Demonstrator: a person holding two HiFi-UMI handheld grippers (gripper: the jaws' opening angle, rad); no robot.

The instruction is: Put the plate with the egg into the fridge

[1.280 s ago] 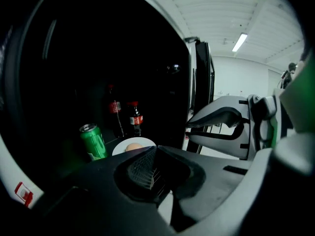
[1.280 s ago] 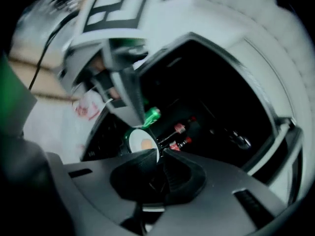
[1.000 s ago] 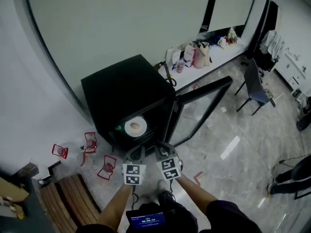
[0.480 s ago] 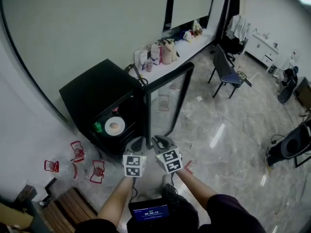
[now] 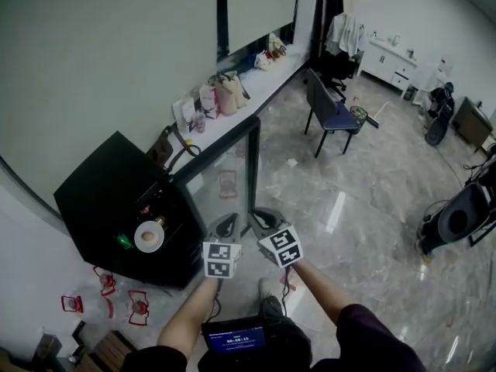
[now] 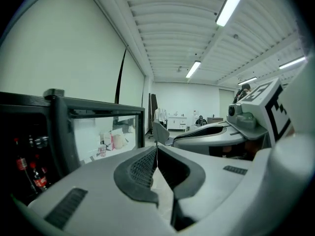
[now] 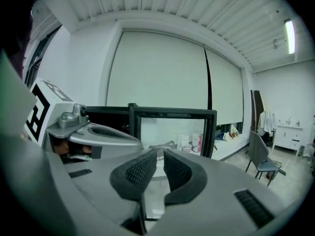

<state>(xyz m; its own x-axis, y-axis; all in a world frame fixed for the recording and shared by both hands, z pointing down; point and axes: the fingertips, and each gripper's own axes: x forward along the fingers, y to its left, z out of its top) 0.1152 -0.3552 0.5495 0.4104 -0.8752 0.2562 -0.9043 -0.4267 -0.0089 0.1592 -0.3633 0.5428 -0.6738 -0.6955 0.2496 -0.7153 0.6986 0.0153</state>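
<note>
Nearest, the left gripper [image 6: 156, 156] is seen with its pads pressed together and nothing between them. The right gripper [image 7: 160, 163] beside it is drawn down to a narrow slit and is likewise empty. Just beyond both sets of fingertips, the glass door [image 5: 223, 173] of the fridge [image 5: 108, 184] is found swung open. Farther off, to the left of the left fingers and well apart from them, the plate [image 5: 140, 245] is seen resting on a shelf inside the black cabinet. The egg [image 5: 148, 236] lies on its middle and a small green thing [image 5: 124, 241] sits just beside it. The placing is therefore judged done, with the door not yet shut. If the plate had to be handled again, it would be expected to feel stiff, light and smooth-edged, while the egg would be treated as fragile, unsecured and ready to roll. A pinch across the rim on the side facing the fingers would be advised, with the plate kept level and the egg left untouched.
</note>
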